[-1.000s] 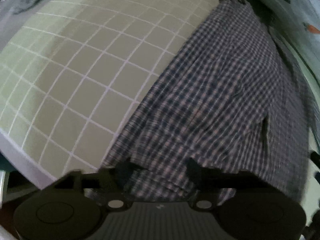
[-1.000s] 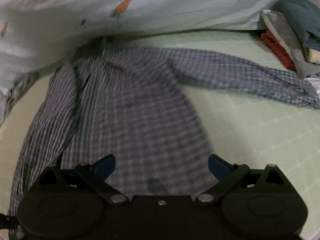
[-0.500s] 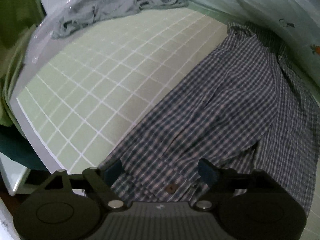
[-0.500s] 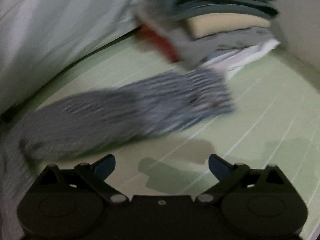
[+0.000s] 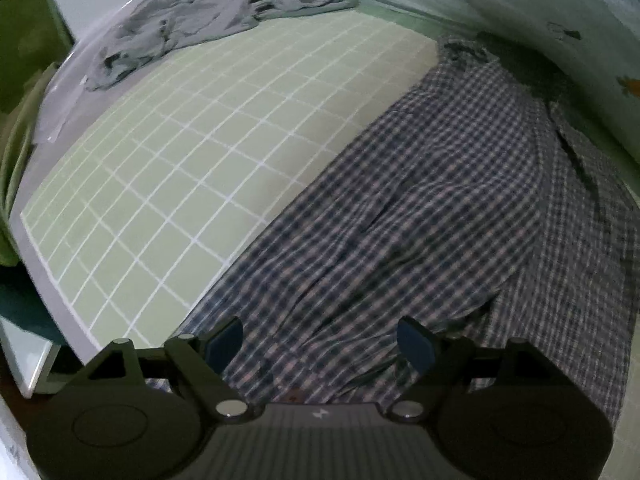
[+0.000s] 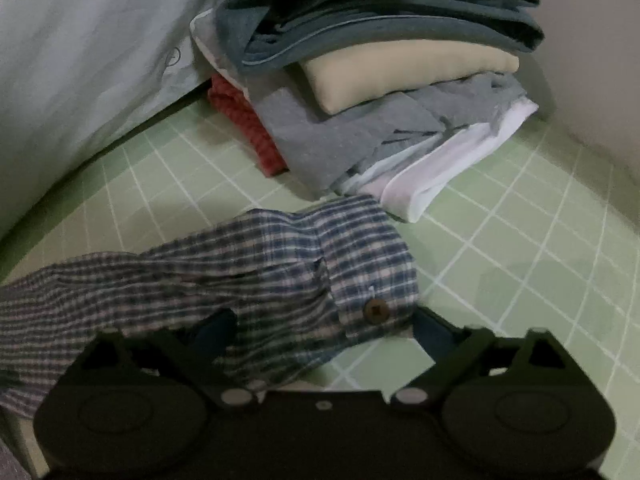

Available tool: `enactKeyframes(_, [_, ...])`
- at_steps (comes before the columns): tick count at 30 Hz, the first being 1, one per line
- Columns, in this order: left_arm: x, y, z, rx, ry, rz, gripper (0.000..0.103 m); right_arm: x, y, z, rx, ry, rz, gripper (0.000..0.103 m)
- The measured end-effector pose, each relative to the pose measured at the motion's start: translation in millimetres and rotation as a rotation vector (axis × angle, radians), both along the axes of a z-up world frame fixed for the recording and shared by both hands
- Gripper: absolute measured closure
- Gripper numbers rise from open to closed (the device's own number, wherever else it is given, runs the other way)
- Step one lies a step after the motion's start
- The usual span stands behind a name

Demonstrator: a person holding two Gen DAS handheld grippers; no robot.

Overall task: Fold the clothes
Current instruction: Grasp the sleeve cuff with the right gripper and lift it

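A blue-and-white checked shirt [image 5: 420, 216] lies spread on the green gridded mat [image 5: 192, 168], its body filling the right half of the left wrist view. My left gripper [image 5: 320, 340] stands open just above the shirt's near hem, holding nothing. In the right wrist view the shirt's sleeve [image 6: 200, 276] stretches leftward, its cuff [image 6: 372, 264] with a brown button [image 6: 376, 311] lying between my fingers. My right gripper [image 6: 324, 328] is open around that cuff, low over the mat [image 6: 520, 264].
A stack of folded clothes [image 6: 380, 80] sits on the mat just beyond the cuff, against a pale wall. A crumpled grey garment [image 5: 192, 28] lies at the mat's far end. Pale patterned bedding [image 5: 540, 12] borders the shirt's far side.
My left gripper has opened and let go of the shirt's hem, then drawn back a little. My right gripper swung right from the shirt's body and came down over the sleeve cuff.
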State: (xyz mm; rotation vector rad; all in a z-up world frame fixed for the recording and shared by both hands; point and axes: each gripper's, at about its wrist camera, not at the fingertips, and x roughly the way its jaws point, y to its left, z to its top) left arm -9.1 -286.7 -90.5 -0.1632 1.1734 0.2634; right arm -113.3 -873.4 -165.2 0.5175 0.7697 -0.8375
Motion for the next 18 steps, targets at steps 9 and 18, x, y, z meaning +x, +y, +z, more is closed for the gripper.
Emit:
enactKeyframes(9, [18, 20, 4, -0.035, -0.043, -0.030, 0.018, 0, 4, 21, -0.023, -0.086, 0.079, 0.078])
enactKeyframes(18, [53, 21, -3, -0.087, -0.061, -0.106, 0.018, 24, 101, 86, -0.097, -0.234, 0.339, 0.079])
